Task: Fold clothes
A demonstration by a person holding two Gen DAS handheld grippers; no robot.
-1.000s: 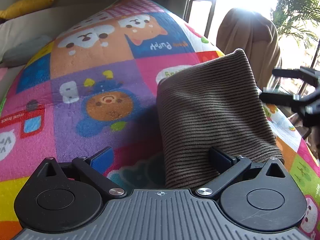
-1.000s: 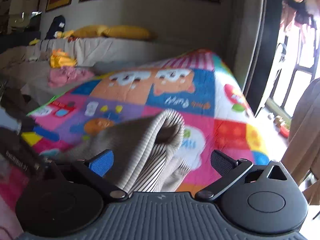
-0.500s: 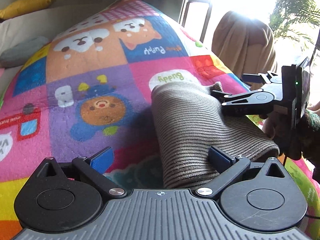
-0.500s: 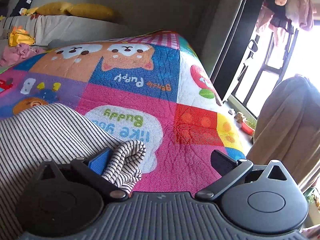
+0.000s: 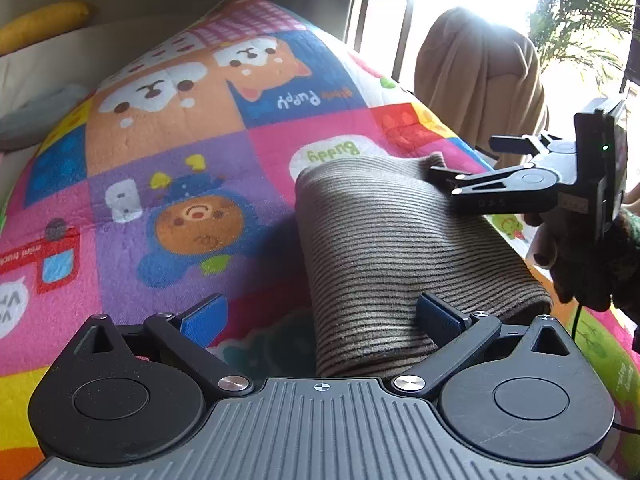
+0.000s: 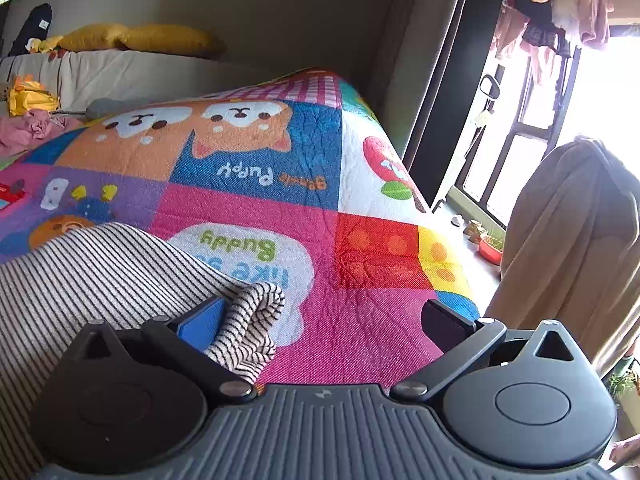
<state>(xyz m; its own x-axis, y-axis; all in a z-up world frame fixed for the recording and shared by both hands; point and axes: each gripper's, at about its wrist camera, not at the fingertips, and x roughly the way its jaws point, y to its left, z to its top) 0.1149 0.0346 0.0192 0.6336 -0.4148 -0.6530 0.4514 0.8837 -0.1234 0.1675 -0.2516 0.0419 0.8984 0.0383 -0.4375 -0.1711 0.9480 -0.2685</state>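
A folded brown-and-black striped garment (image 5: pixel 400 248) lies flat on the colourful cartoon quilt (image 5: pixel 180 152). My left gripper (image 5: pixel 320 318) is open at its near end, the right pad resting on the fabric and the left pad over bare quilt. My right gripper (image 5: pixel 472 160), held by a hand (image 5: pixel 580 264), sits open at the garment's far right corner. In the right wrist view the right gripper (image 6: pixel 324 322) is wide open. A rolled corner (image 6: pixel 248 320) of the striped garment (image 6: pixel 100 276) leans against the blue left pad, unclamped.
A beige-draped chair (image 5: pixel 480 92) stands past the quilt's right edge, before a bright window (image 6: pixel 532 92). Yellow cushions (image 6: pixel 160 40) line the back wall above a pale sofa. Pink and yellow clothes (image 6: pixel 28 120) lie at the far left.
The garment's raised far end has come down and now lies flat. My right gripper moved in to its far right corner and stays there. The left gripper has hardly moved.
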